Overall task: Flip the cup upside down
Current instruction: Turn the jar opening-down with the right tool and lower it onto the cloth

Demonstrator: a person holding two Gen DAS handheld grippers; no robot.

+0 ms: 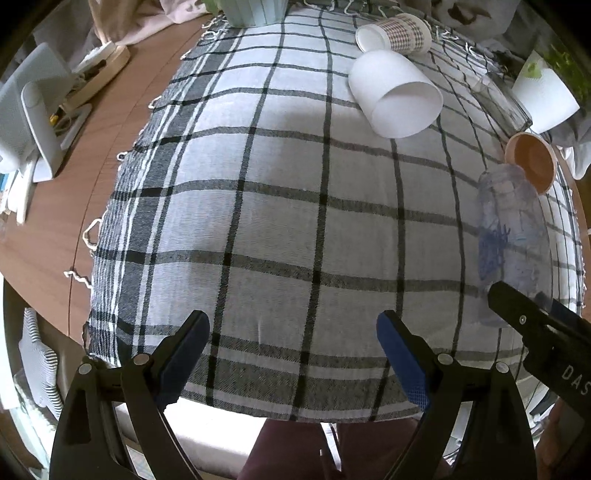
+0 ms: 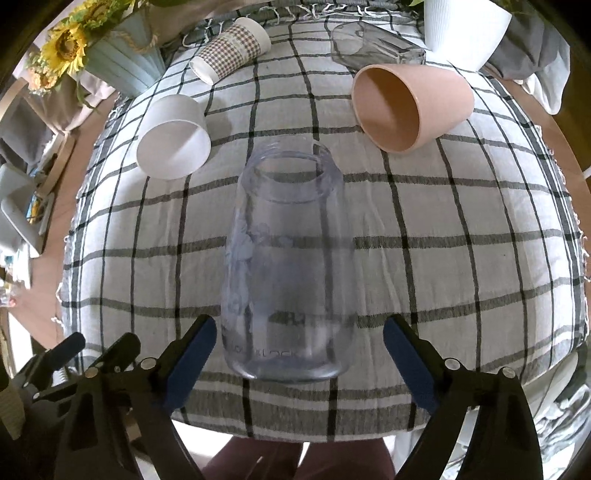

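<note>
A clear bluish plastic cup (image 2: 286, 266) lies on its side on the checked cloth (image 2: 461, 229), mouth pointing away, its base between my right gripper's (image 2: 297, 334) open blue-padded fingers. The pads stand apart from its walls. In the left wrist view the same cup (image 1: 511, 240) lies at the right, with the right gripper's black finger at its near end. My left gripper (image 1: 293, 323) is open and empty above bare cloth (image 1: 277, 221) near the front edge.
Other cups lie on their sides beyond: a white one (image 2: 173, 136), a checked paper one (image 2: 231, 46), a peach one (image 2: 410, 107) and a clear glass (image 2: 373, 44). A sunflower pot (image 2: 122, 62) and a white pot (image 2: 461, 29) stand at the back. Clutter lies on the wooden table (image 1: 44, 236) at the left.
</note>
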